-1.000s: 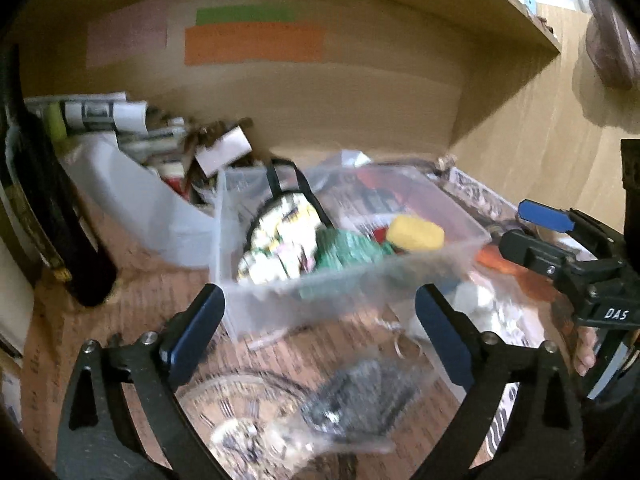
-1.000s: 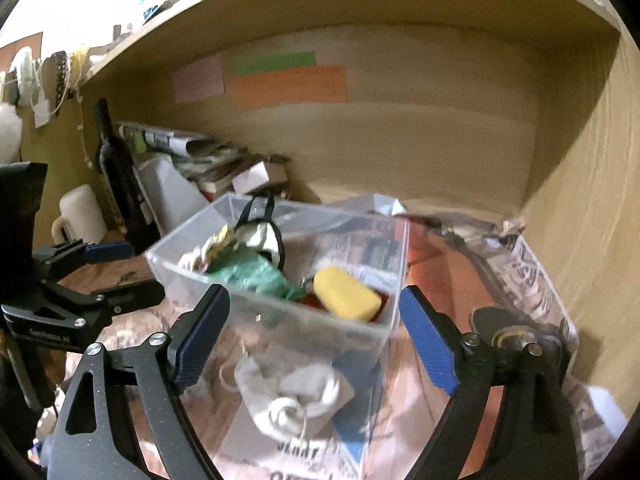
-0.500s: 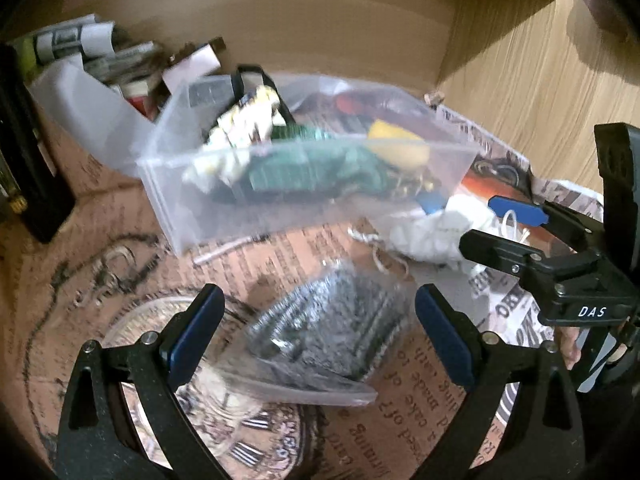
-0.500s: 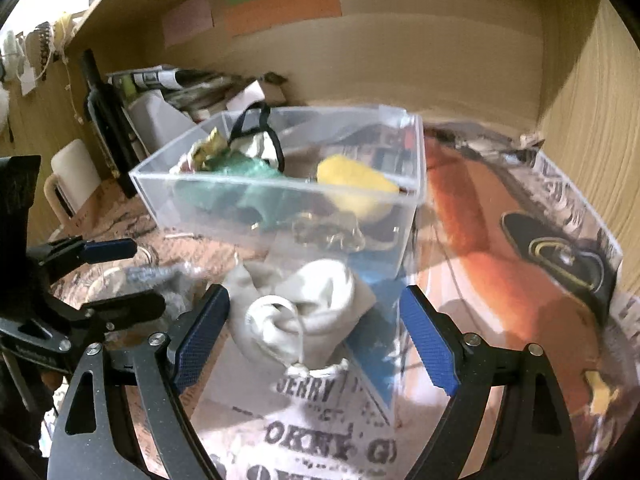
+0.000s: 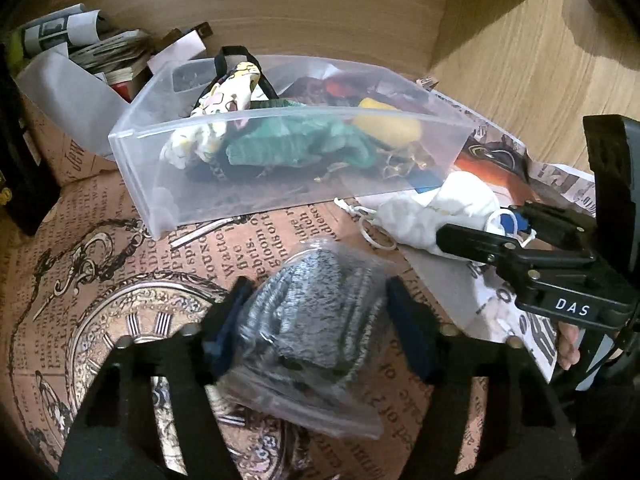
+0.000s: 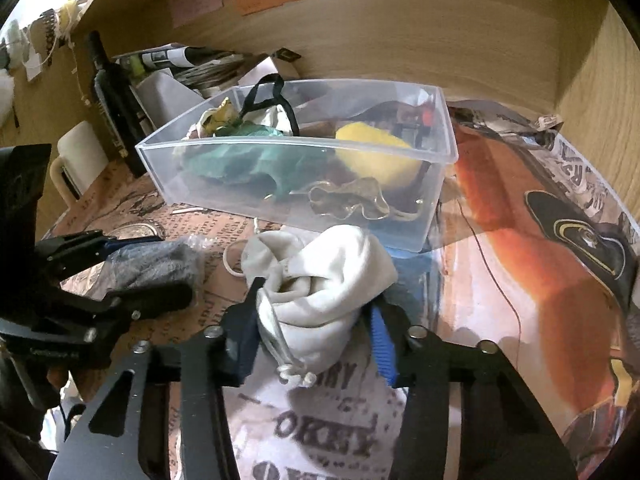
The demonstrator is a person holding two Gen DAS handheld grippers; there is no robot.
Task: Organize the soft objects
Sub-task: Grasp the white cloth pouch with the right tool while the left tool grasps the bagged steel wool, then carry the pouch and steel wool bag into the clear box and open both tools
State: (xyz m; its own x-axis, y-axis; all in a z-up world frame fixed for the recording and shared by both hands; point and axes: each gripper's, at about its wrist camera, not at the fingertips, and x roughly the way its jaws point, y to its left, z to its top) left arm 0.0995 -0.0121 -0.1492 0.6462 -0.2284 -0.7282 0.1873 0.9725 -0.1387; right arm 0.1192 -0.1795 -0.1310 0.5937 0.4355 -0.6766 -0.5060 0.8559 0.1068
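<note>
Clear glossy plastic bin (image 5: 280, 184) — wood shelf (image 5: 360, 20)

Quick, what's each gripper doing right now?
Left gripper: closed on the bagged grey cloth.
Right gripper: closed on the white pouch.

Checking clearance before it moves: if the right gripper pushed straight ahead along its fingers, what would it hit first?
The white drawstring pouch already sits between the right gripper fingers; beyond it, likely the clear plastic bin front wall, though depth is unclear.
</note>
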